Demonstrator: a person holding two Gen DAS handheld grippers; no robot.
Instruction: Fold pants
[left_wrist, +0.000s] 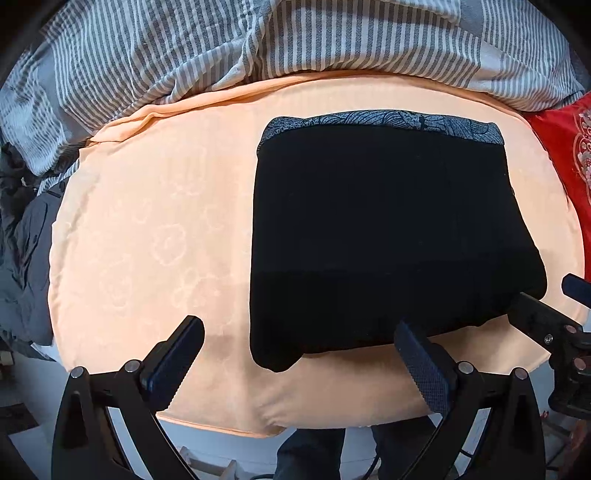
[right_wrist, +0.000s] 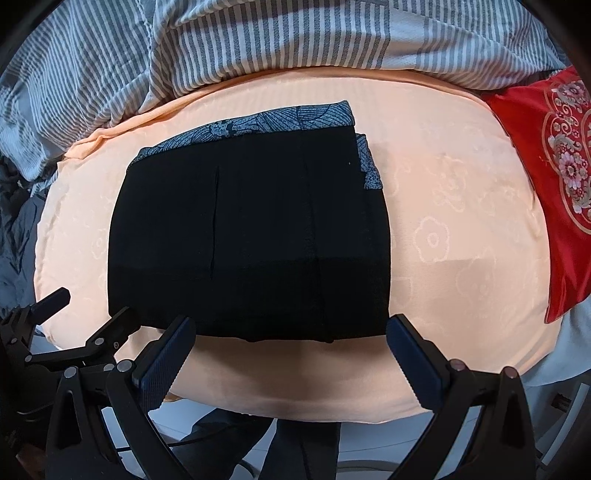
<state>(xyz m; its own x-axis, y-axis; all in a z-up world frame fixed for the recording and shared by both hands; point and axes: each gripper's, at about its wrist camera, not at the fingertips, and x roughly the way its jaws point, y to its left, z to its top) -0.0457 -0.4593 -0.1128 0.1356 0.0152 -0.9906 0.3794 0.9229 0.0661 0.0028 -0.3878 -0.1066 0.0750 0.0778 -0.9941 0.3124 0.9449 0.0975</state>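
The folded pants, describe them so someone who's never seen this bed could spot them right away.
Find the peach sheet that covers the bed in front of the striped grey duvet. The black pants lie on it as a flat folded rectangle. Only they are plain black, with a blue patterned fabric band along the far edge, unlike the red embroidered cushion at the right.

Bed (right_wrist: 461, 236) with peach flower-embossed sheet. On it: folded black pants (right_wrist: 247, 240), patterned blue waistband at far edge; striped grey-white duvet (right_wrist: 258, 40) bunched along far side; red embroidered cushion (right_wrist: 554, 177) at right.
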